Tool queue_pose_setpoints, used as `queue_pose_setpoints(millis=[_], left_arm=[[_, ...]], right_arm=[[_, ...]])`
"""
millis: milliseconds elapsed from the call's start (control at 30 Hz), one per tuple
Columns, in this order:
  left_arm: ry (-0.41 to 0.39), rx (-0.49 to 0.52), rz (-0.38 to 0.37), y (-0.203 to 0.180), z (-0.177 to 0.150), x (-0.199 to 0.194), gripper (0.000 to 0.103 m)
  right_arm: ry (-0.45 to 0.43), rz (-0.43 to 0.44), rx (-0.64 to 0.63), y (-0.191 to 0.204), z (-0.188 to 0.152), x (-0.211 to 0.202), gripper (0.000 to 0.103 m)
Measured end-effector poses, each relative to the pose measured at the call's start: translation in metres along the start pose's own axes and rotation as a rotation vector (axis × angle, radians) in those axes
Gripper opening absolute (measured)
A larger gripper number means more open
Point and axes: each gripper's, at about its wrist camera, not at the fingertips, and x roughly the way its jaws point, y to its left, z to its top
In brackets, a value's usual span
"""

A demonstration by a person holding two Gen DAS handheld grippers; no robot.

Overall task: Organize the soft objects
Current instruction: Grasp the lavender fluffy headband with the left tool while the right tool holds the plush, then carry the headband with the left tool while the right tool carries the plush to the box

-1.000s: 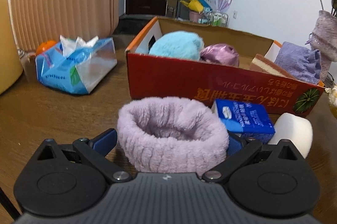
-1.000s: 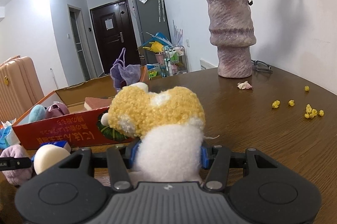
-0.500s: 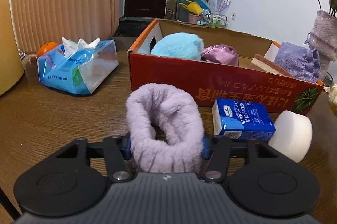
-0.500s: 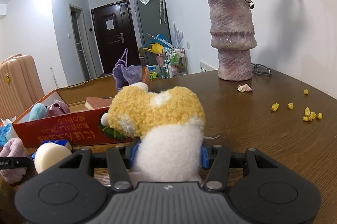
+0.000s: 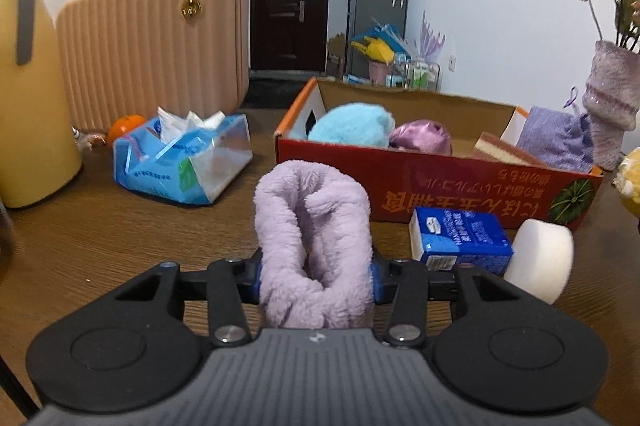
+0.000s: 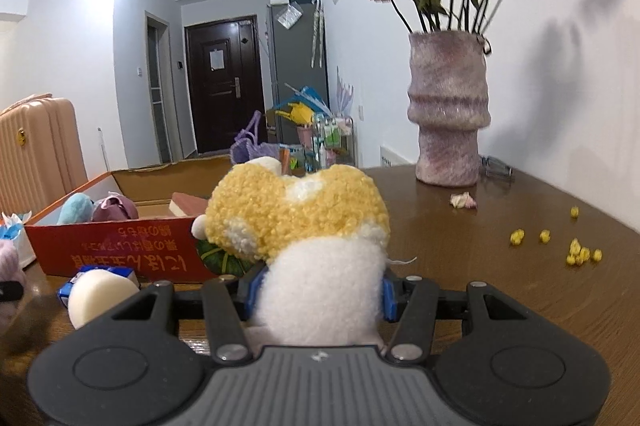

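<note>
Left claw [image 5: 316, 272] clamped on lilac fleece band [image 5: 312, 246], above desk [image 5: 100, 234]. Right claw [image 6: 320, 292] clamped on yellow-white plush [image 6: 304, 226]. Ahead: one red box [image 5: 440, 186], one blue carton [image 5: 460, 240], one white sponge [image 5: 540, 262] between.

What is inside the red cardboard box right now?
The red box holds a blue plush, purple satin bundle and layered sponge; its front wall hides the floor.
</note>
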Motion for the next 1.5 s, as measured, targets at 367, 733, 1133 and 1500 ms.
queue_pose_setpoints(millis=[367, 733, 1133, 1500], left_arm=[[-0.082, 0.016, -0.031, -0.015, -0.004, -0.033, 0.045], [-0.126, 0.022, -0.045, -0.03, -0.001, -0.042, 0.045], [-0.169, 0.006, -0.051, -0.047, 0.014, -0.032, 0.045], [-0.197, -0.035, -0.031, -0.051, 0.033, -0.011, 0.045]], right_arm=[[-0.076, 0.021, -0.065, 0.018, 0.0, -0.016, 0.052], [-0.12, 0.093, -0.064, 0.041, -0.001, -0.025, 0.052], [-0.17, 0.136, -0.082, 0.065, 0.003, -0.018, 0.052], [-0.207, 0.167, -0.122, 0.083, 0.012, 0.005, 0.052]])
